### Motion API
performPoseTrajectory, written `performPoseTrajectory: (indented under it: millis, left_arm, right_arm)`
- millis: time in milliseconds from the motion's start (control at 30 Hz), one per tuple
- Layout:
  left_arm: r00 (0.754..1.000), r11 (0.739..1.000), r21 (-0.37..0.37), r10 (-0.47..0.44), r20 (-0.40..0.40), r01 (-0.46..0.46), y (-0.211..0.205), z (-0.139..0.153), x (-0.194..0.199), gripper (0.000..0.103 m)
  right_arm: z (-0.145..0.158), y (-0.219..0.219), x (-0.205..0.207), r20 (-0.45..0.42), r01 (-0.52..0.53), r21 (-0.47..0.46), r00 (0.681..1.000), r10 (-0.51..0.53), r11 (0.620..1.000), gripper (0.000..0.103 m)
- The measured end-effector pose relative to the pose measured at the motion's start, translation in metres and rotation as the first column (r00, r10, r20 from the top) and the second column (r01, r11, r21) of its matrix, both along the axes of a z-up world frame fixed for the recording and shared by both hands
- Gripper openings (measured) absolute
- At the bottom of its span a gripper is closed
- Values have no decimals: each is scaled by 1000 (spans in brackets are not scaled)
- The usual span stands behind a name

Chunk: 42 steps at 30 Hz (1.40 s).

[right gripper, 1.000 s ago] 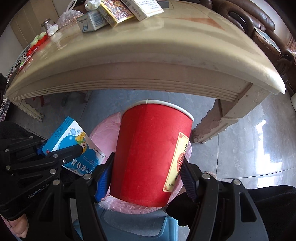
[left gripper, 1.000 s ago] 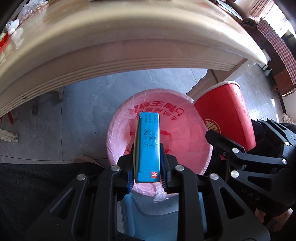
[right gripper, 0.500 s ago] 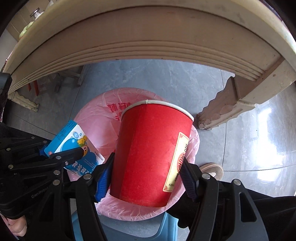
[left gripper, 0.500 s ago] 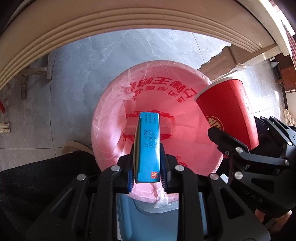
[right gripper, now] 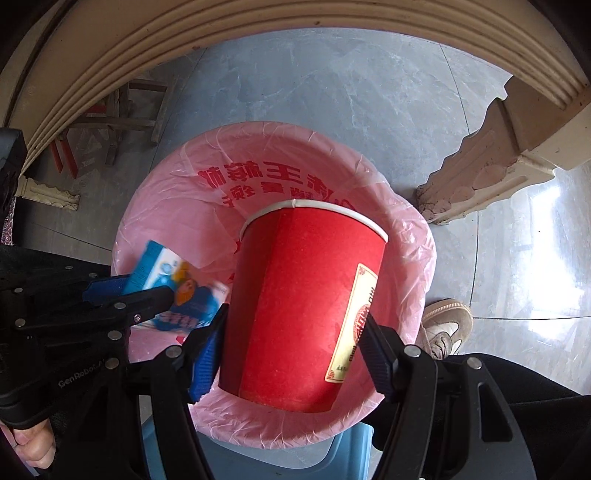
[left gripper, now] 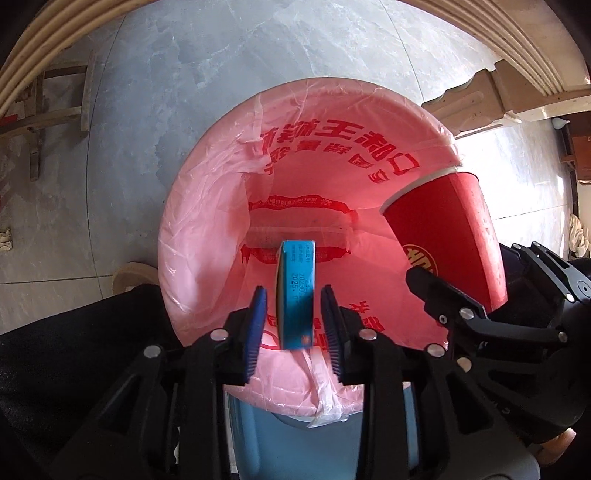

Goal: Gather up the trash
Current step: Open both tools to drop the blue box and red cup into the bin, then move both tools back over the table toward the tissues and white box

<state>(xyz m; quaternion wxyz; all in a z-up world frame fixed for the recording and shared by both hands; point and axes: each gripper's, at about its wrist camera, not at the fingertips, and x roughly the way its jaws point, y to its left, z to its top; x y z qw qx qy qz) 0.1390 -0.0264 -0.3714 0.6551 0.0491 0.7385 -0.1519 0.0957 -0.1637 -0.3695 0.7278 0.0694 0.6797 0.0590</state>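
A bin lined with a pink bag [left gripper: 221, 206] stands on the floor under both grippers; it also shows in the right wrist view [right gripper: 159, 221]. My left gripper [left gripper: 293, 317] is open above it. A blue box [left gripper: 296, 295] hangs loose between its blue pads with a gap on each side, blurred as it drops into the bag; it also shows in the right wrist view [right gripper: 181, 291]. My right gripper [right gripper: 291, 354] is shut on a red paper cup [right gripper: 299, 306] and holds it over the right half of the bin. The cup also shows in the left wrist view [left gripper: 447, 236].
The beige table edge [right gripper: 258, 22] arches overhead, with its carved leg [right gripper: 487, 162] right of the bin. A wooden stool [left gripper: 55, 107] stands at the far left on the grey floor. The person's shoe [right gripper: 447, 325] is beside the bin at the right.
Both grippers moved down under the table edge toward the bin. The left gripper opened and let go of the blue box, which is falling into the bag. The right gripper kept its hold on the cup.
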Motion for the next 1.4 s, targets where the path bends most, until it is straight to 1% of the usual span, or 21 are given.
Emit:
performPoseTrajectory:
  millis: [33,100,167,267,400,633,833,900,967,1033,1100,1133,1200,1267,1300,1367,1400]
  left_arm:
    - [1000,1000,12,3,-2,-3,1,-1,1,42]
    - [1000,1000,19,13,-5,-13,5,-1,2,45]
    - [1000,999,31,25,-8,-25,8,-1,4,54]
    - [999,999,27,35,-1,-35,11,0,5,55]
    - [999,999,41,29,13,-30,11,2,4,55]
    - [999,999,40,35,27,-36,13,8,3,56]
    - [997,999,30,39,63,-41,11,23,0,57]
    - [995,999,33,37,92,-40,11,33,-2,61]
    - [989,999,30,30,145,-34,10,52,-6,68]
    - [982,1000,23,16,188,-21,12,76,-12,71]
    - [976,1000,3,13,217,-14,18,105,-18,73]
    - [975,1000,-6,17,223,-16,23,121,-20,75]
    - [967,999,-37,31,253,-22,36,156,-21,75]
    - [953,999,-40,39,299,-28,49,196,-21,78]
    - [945,999,-40,36,324,-24,54,216,-19,80]
    - [929,999,-35,39,369,-28,64,258,-13,83]
    - [924,999,-37,41,381,-30,68,278,-9,83]
  right_arm:
    - [-2,0,1,-6,0,-3,1000,0,1000,66]
    - [-5,-3,3,-16,16,-13,1000,-16,1000,73]
    - [-6,-6,4,-19,26,-11,999,-26,1000,75]
    - [-6,-8,5,-24,40,-6,999,-41,999,79]
    - [-3,-7,4,-22,34,-14,999,-35,999,79]
    - [1,-7,4,-8,35,-16,999,-35,999,79]
    - [14,-11,2,26,46,5,999,-47,999,79]
    - [21,-14,0,39,56,23,998,-56,998,79]
    - [37,-16,-4,70,58,34,996,-61,998,79]
    - [61,-18,-9,120,48,26,991,-51,999,79]
    - [90,-21,-16,179,33,34,983,-39,999,79]
    - [106,-24,-19,208,24,43,978,-33,999,79]
    - [140,-30,-23,265,2,74,964,-22,997,81]
    - [178,-39,-24,331,-30,112,944,-8,993,88]
    - [199,-43,-23,368,-49,122,930,1,991,90]
    - [241,-50,-22,452,-89,111,891,29,990,95]
    - [263,-54,-20,495,-110,96,867,48,989,96]
